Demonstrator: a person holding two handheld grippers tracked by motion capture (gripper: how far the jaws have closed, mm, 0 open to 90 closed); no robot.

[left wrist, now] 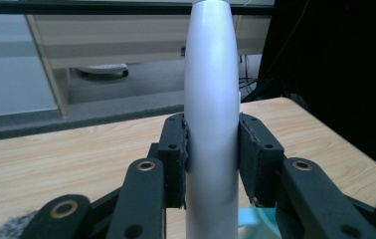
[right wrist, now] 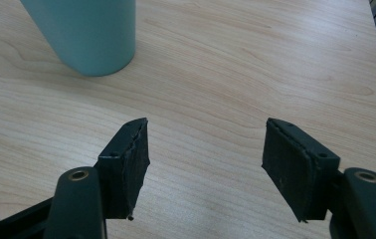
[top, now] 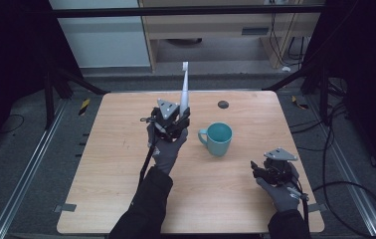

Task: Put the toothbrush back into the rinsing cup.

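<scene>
My left gripper (top: 178, 121) is raised over the middle of the wooden table (top: 126, 174), shut on the thick handle of a white electric toothbrush (top: 184, 92) that points up and away. In the left gripper view both pads press the toothbrush's white body (left wrist: 211, 114). A teal mug (top: 217, 139) stands just right of that gripper, handle turned left. My right gripper (top: 256, 169) rests low at the front right of the table, open with bare wood between its pads (right wrist: 126, 164). The mug's base (right wrist: 89, 32) shows at the top left of the right gripper view.
A small dark round disc (top: 223, 104) lies near the table's far edge. Past the table stand a wooden cabinet (top: 211, 30) and a dark metal frame (top: 56, 79). Cables trail on the floor at the right (top: 345, 194).
</scene>
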